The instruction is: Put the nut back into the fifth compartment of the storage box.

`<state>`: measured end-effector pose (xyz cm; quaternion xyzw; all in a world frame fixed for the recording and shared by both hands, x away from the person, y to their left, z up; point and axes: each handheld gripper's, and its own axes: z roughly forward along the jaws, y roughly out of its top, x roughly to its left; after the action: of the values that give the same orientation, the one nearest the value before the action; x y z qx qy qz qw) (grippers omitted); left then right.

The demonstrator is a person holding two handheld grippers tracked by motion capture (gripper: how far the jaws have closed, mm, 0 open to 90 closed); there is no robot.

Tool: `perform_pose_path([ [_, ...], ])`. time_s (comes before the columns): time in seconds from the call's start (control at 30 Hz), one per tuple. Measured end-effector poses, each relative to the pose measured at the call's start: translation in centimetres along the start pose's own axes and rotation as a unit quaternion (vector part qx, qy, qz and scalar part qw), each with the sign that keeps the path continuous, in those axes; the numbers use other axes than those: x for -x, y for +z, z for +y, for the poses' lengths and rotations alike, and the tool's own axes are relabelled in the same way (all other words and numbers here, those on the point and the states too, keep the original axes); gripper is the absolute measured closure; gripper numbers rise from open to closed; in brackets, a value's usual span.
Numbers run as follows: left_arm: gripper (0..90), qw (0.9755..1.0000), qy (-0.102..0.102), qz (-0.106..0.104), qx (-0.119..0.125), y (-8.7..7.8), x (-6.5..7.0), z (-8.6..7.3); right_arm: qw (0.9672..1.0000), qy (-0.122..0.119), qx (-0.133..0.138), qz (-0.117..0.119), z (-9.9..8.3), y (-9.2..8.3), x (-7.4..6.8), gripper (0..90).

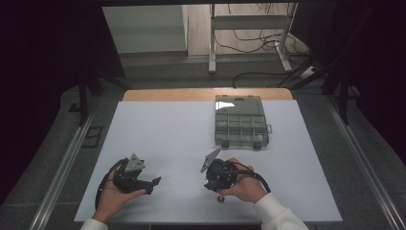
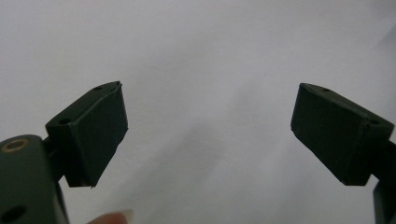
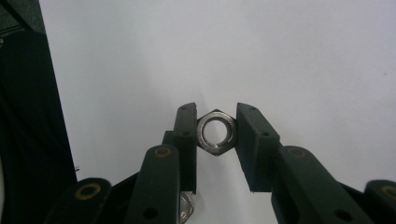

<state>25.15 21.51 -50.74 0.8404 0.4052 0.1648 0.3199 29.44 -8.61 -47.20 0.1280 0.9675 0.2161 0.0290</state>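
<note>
The hex nut (image 3: 216,132) sits pinched in my right claw (image 3: 215,133) just above the white worktop (image 1: 167,139), a small silvery steel ring with six flats and a threaded bore. I judge it light, rigid and slick, so I take it across two opposite flats, as the pads now clamp it. My left claw (image 2: 208,126) is spread and empty.

A white-topped desk (image 1: 163,139) stood on grey floor (image 1: 167,72), with a pale metal frame (image 1: 249,21) and tangled cables (image 1: 258,40) beyond, darkness flanking both sides.
</note>
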Motion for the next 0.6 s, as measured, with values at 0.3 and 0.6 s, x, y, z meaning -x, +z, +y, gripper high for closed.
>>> perform_pose_path([
  [0.3,10.7,1.0000,-0.002,0.000,0.002,0.0,0.0,0.0,0.9995,0.025,0.015,-0.012,-0.2,-1.0,1.4,70.8],
  [0.6,10.6,1.0000,-0.002,0.001,0.001,-0.1,-0.1,0.0,0.9983,0.048,0.024,-0.024,-0.5,-1.7,2.6,70.8],
])
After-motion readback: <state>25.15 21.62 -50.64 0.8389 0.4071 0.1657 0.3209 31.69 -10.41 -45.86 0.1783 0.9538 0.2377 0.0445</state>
